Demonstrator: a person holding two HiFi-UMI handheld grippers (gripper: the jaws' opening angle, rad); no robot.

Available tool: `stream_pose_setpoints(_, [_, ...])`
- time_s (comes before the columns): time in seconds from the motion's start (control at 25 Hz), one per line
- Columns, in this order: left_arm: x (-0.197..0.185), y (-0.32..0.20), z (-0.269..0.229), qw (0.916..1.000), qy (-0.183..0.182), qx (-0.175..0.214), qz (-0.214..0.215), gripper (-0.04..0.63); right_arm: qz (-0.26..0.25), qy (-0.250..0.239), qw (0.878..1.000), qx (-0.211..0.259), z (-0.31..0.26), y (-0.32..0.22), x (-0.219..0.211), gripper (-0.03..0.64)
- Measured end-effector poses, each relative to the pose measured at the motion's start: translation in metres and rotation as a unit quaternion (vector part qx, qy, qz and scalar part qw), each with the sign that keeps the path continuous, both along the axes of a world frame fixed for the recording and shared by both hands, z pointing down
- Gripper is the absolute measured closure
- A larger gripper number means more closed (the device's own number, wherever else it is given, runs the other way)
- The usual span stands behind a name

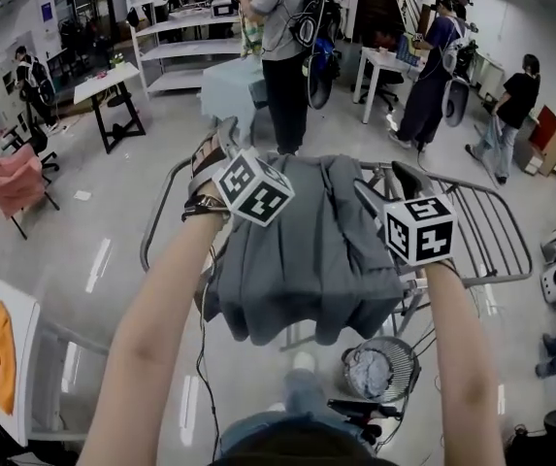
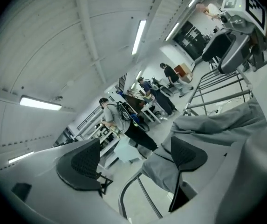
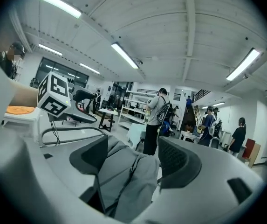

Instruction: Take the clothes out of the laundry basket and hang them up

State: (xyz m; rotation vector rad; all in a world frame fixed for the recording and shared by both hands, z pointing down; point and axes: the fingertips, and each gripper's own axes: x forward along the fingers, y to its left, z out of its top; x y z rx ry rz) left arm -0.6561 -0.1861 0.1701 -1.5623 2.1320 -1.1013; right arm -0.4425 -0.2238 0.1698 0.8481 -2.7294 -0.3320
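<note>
A soft grey fabric garment [image 1: 307, 250] lies draped over the top rails of a grey metal-tube drying rack [image 1: 499, 233]. It is spread between the two grippers and hangs down beneath them.

The left gripper [image 2: 135, 160] stands with its jaws spread wide. The cloth's edge lies against the pad on the side towards the right gripper [image 3: 133, 157], and the gap holds nothing. The right gripper is spread too, with a fold of the garment between its pads, leaning on the one nearer the left gripper. Whether the other pad touches it is hard to say.

The garment looks light, limp and unbreakable, likely to sag, bunch and slide off the smooth rails if hung unevenly. The best hold is probably a pinched fold at each outer edge, just ahead of each gripper.

A round wire laundry basket [image 1: 379, 367] sits below the right gripper.
</note>
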Motion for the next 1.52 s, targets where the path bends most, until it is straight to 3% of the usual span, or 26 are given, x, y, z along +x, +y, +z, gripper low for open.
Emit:
stream_pose_setpoints(0.28, [0.046,0.052,-0.025,0.9959,0.034,0.067,0.050,0.130,0.036,0.013,0.996,0.077,-0.011,0.059,0.050,0.281])
stream_pose_setpoints(0.48, [0.083,0.074,-0.031,0.9891,0.067,0.099,0.086,0.130,0.068,-0.026,0.995,0.068,-0.017,0.082,0.098,0.281])
stream_pose_setpoints(0.64, [0.134,0.086,-0.059,0.9817,0.055,0.132,0.126,0.130,0.091,-0.031,0.992,0.079,-0.014,0.091,0.139,0.281])
stream_pose_setpoints(0.84, [0.186,0.095,-0.086,0.9683,0.077,0.158,0.177,0.130,0.122,-0.042,0.987,0.092,-0.016,0.098,0.174,0.281])
stream_pose_setpoints(1.16, [0.282,0.076,-0.049,0.9506,0.115,0.175,0.229,0.130,0.153,-0.044,0.981,0.115,0.001,0.101,0.268,0.281])
stream_pose_setpoints(1.36, [0.348,0.072,-0.031,0.9405,0.134,0.189,0.248,0.132,0.169,-0.047,0.979,0.100,0.015,0.101,0.347,0.281])
stream_pose_setpoints(1.52, [0.412,0.061,0.001,0.9349,0.160,0.177,0.263,0.132,0.181,-0.046,0.978,0.090,0.041,0.097,0.415,0.281])
